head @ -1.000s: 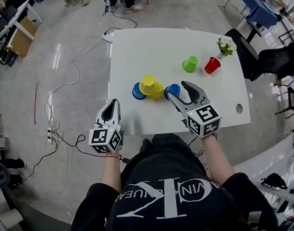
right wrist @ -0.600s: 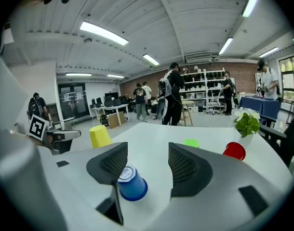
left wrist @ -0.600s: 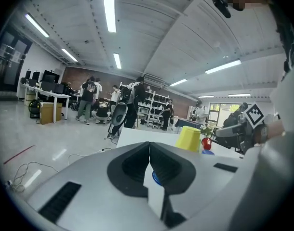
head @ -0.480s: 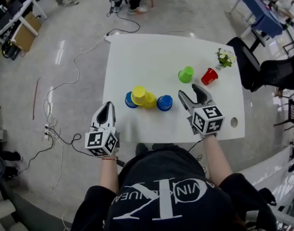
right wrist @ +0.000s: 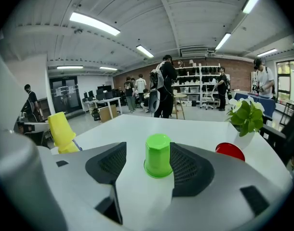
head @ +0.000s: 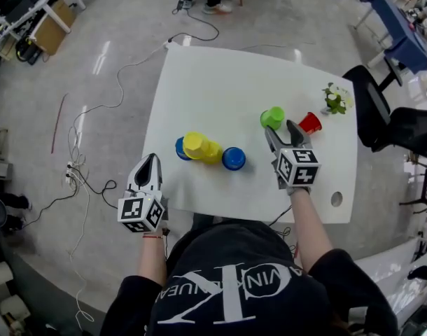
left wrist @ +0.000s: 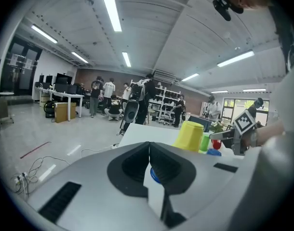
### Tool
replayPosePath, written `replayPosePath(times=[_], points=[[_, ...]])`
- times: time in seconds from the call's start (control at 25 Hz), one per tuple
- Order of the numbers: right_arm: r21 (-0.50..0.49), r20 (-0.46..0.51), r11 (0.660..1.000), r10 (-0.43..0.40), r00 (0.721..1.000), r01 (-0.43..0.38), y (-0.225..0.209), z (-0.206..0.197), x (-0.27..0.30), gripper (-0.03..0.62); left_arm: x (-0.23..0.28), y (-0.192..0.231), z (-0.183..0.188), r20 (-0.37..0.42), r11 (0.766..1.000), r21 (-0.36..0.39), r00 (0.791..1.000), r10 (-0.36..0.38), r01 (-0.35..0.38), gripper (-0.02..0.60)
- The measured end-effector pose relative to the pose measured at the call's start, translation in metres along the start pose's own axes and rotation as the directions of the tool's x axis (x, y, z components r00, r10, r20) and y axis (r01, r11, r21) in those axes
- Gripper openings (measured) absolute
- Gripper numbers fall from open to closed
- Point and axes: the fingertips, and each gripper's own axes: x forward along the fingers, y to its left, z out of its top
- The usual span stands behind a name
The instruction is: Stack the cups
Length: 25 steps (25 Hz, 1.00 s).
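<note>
On the white table a green cup stands upside down, with a red cup to its right. My right gripper points at the green cup; its jaws are opening, and the cup sits just at the tips, untouched. Left of it lie a yellow cup stacked on another yellow one, a blue cup and a second blue cup. My left gripper is shut and empty at the table's near-left edge, its jaws meeting.
A small potted plant stands at the table's right edge behind the red cup. A round hole is in the near-right corner. A dark chair is right of the table; cables trail on the floor to the left.
My right gripper has moved away from the blue cup, forward and right, up to the green cup. The left gripper has stayed near the table's front-left edge.
</note>
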Motion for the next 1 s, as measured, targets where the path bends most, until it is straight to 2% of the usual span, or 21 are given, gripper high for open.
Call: replayPosePath(times=[0.44, 0.56, 0.72, 1.0], points=[[0.027, -0.026, 0.999, -0.025, 0.999, 0.026, -0.021, -0.014, 0.046, 0.305, -0.017, 0.009, -0.014, -0.045, 0.995, -0.025, 0.994, 0.098, -0.099, 0.005], [-0.001, -0.018, 1.000, -0.030, 0.999, 0.030, -0.024, -0.015, 0.049, 0.249, -0.018, 0.008, -0.022, -0.059, 0.995, -0.029, 0.993, 0.099, -0.101, 0.005], [-0.041, 0.010, 0.999, 0.009, 1.000, -0.009, -0.016, -0.007, 0.041, 0.244, -0.016, 0.005, -0.027, -0.067, 0.995, -0.035, 0.994, 0.088, -0.090, 0.005], [-0.105, 0.038, 0.989, 0.113, 0.993, -0.108, 0.013, 0.017, 0.016, 0.244, -0.004, -0.001, -0.020, -0.036, 0.998, -0.040, 0.998, 0.051, -0.053, 0.005]])
